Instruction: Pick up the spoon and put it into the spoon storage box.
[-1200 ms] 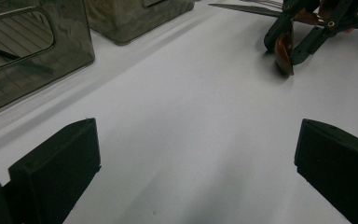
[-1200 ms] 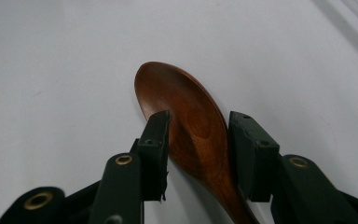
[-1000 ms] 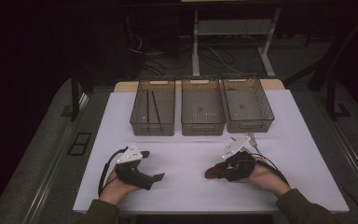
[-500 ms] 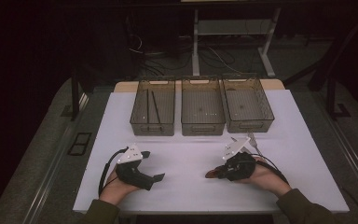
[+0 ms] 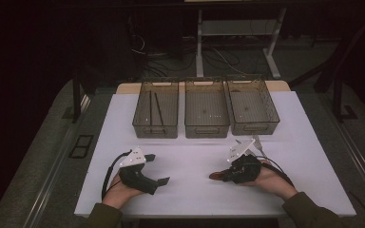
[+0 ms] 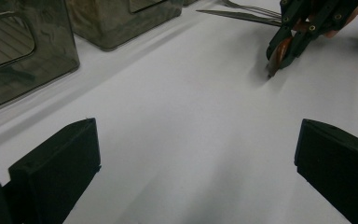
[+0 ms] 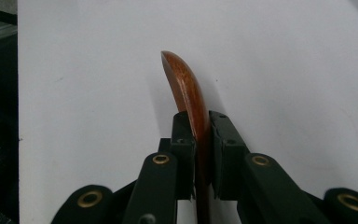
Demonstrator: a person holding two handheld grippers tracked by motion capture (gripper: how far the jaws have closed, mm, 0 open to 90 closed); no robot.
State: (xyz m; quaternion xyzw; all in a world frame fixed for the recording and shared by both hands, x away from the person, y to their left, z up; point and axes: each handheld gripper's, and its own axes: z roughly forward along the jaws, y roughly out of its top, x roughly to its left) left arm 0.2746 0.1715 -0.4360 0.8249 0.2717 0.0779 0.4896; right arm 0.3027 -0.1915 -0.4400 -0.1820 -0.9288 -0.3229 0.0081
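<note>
Wood, reddish-brown and glossy, sat pinched between the jaws of the right gripper [image 7: 198, 140]: one curved wooden piece [image 7: 186, 93], its rounded tip reaching past the jaws over the white table. In the high view this gripper [image 5: 228, 175] lay low at the table's near right, held in the right hand [image 5: 266, 178], with the brown tip [image 5: 215, 176] pointing left toward the middle. The left gripper [image 5: 159, 183] rested at the near left in the left hand [image 5: 119, 192], its two jaws spread wide apart with nothing between them; its own view showed bare table [image 6: 182, 140] in the gap and the right gripper [image 6: 303, 32] farther off with the brown piece [image 6: 276, 55] touching the surface.

Beyond the two grippers stood three clear bins in a row at the far edge: the left bin [image 5: 155, 128] held two thin dark sticks [image 5: 154, 107], the middle bin [image 5: 206, 128] and the right bin [image 5: 254, 124] showed only small specks too faint to name. Some metal cutlery [image 6: 251, 11] lay on the table just behind the right gripper; how many pieces, I could not tell. Nothing lay between the grippers and the bins.

The table [image 5: 195, 156] was covered in plain white. Around it the room was dark, with grey floor, cables and a white desk frame [image 5: 199, 42] behind.
</note>
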